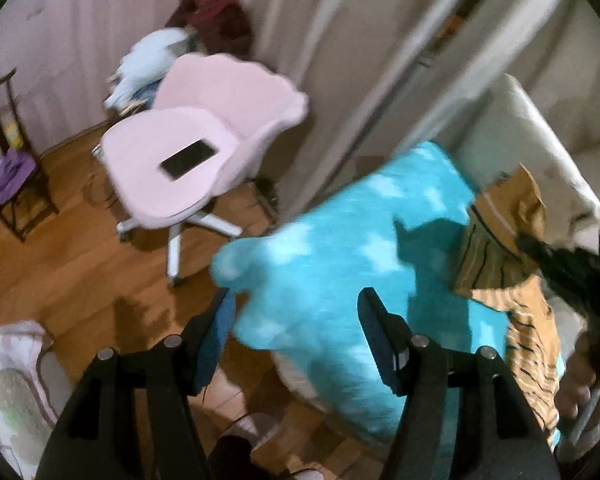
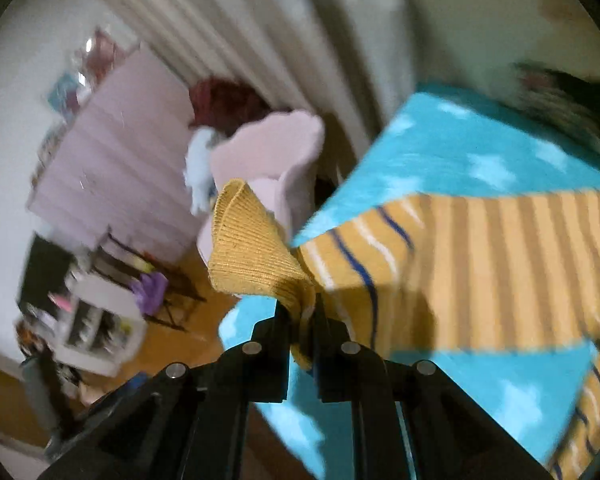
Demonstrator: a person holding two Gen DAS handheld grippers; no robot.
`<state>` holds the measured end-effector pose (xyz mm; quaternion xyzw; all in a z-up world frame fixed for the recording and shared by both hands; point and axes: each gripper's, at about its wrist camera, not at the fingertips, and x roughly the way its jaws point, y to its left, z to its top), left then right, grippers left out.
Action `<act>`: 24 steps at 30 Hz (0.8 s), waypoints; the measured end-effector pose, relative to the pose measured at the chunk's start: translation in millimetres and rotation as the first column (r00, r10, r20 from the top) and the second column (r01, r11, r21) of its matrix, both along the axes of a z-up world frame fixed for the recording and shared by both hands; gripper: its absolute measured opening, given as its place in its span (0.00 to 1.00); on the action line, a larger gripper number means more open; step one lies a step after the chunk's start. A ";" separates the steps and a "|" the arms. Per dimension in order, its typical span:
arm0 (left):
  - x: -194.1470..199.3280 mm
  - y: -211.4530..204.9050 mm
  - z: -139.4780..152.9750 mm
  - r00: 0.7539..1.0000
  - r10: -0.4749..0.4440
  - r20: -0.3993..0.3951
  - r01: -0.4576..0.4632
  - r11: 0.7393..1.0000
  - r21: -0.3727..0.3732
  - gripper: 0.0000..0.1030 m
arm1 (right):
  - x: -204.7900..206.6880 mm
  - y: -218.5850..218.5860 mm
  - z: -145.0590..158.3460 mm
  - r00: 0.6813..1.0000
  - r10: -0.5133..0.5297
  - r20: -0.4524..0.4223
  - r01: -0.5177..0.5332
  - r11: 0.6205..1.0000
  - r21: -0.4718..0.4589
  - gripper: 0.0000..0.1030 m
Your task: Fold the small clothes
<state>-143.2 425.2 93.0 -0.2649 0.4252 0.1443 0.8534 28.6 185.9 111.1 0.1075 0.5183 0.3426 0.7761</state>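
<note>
The right gripper [image 2: 302, 312] has its jaws pressed nearly together on the ribbed mustard cuff of a striped garment [image 2: 480, 264]. The cuff flares up and to the left just beyond the fingertips, and the rest of the cloth trails away to the right of the gripper, spread over a turquoise blanket [image 2: 460, 148] with pale star shapes. The garment is mustard with tan bands and a few dark blue and white lines near the cuff.

The left gripper [image 1: 296, 308] stands roughly half open with nothing between its fingers. Just beyond its tips lies the edge of the same blanket, which hangs over a wooden floor [image 1: 80, 264]. To the right of this gripper the striped garment is partly lifted and bunched, with a hand [image 1: 580, 380] close beside it at the frame's edge.

Farther ahead and to the left of the left gripper stands a pink chair [image 1: 204, 136] on white legs, with a dark phone [image 1: 188, 159] lying flat on its seat. Behind the chair hangs a pale curtain [image 1: 340, 40]. Both views are blurred.
</note>
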 end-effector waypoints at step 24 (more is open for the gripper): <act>67.4 -315.5 -43.5 0.855 -0.510 -0.094 0.505 0.860 -0.068 0.68 | -67.1 -480.8 -74.6 0.719 -0.685 -0.118 0.668 0.727 -0.156 0.41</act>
